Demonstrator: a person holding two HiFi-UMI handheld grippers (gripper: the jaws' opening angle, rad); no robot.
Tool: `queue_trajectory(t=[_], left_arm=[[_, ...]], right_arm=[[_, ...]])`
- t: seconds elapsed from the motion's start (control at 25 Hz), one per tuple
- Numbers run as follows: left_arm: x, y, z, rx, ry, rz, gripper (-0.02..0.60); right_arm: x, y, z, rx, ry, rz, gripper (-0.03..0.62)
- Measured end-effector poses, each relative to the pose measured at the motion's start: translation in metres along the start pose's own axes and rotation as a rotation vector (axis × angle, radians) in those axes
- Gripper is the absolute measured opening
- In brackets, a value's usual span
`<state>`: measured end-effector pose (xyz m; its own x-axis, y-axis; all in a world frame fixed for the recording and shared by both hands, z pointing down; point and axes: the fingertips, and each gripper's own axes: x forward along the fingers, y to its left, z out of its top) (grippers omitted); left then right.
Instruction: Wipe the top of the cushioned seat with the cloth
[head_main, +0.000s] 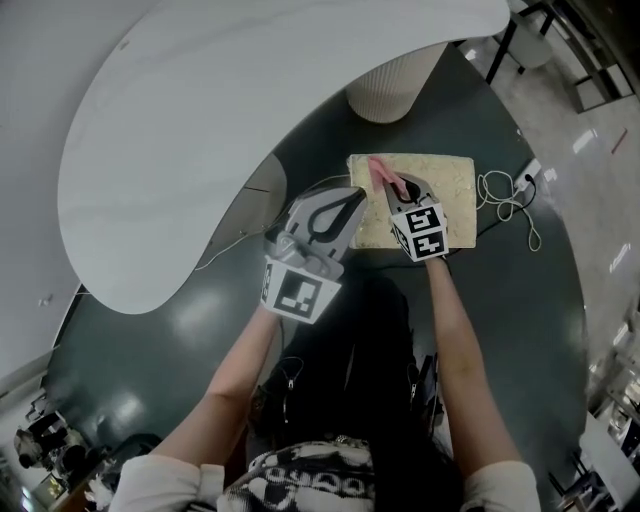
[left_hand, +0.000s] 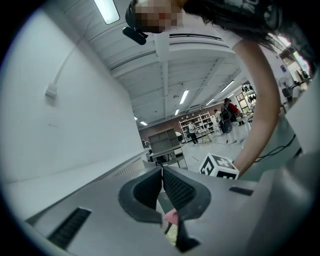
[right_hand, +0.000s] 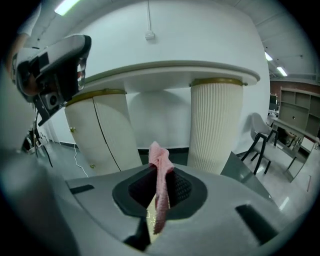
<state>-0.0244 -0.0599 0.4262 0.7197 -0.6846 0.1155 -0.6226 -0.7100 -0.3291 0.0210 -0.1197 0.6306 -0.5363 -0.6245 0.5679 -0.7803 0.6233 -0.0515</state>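
Note:
The cushioned seat (head_main: 448, 184) is a pale speckled square pad on the dark floor below me. My right gripper (head_main: 396, 188) hovers over its left part, shut on a pink cloth (head_main: 380, 173) that pokes out past the jaws. In the right gripper view the pink cloth (right_hand: 160, 186) stands up between the pads and hangs down toward the seat (right_hand: 151, 217). My left gripper (head_main: 347, 199) is held just left of the seat, jaws shut with nothing between them. In the left gripper view the gripper (left_hand: 162, 172) points upward, and a bit of the cloth (left_hand: 171, 217) shows below.
A large white curved table (head_main: 250, 110) spreads over the upper left, with a ribbed cream pedestal (head_main: 392, 82) just beyond the seat. A white cable (head_main: 508, 196) coils on the floor right of the seat. A chair (right_hand: 261, 132) stands at the far right.

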Motion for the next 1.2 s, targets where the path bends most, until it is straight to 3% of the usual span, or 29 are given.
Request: queue_trajectory(t=[0.28, 0.44, 1.2], left_arm=[[0.004, 0.009, -0.034, -0.027, 0.005, 0.000, 0.006], [0.009, 0.010, -0.038, -0.022, 0.007, -0.012, 0.006], [0.040, -0.018, -0.022, -0.010, -0.010, -0.083, 0.006]], right_arm=[[0.058, 0.005, -0.042, -0.027, 0.118, 0.031, 0.012], [0.059, -0.016, -0.060, -0.025, 0.161, -0.009, 0.012], [-0.074, -0.212, -0.142, 0.020, 0.357, -0.362, 0.012]])
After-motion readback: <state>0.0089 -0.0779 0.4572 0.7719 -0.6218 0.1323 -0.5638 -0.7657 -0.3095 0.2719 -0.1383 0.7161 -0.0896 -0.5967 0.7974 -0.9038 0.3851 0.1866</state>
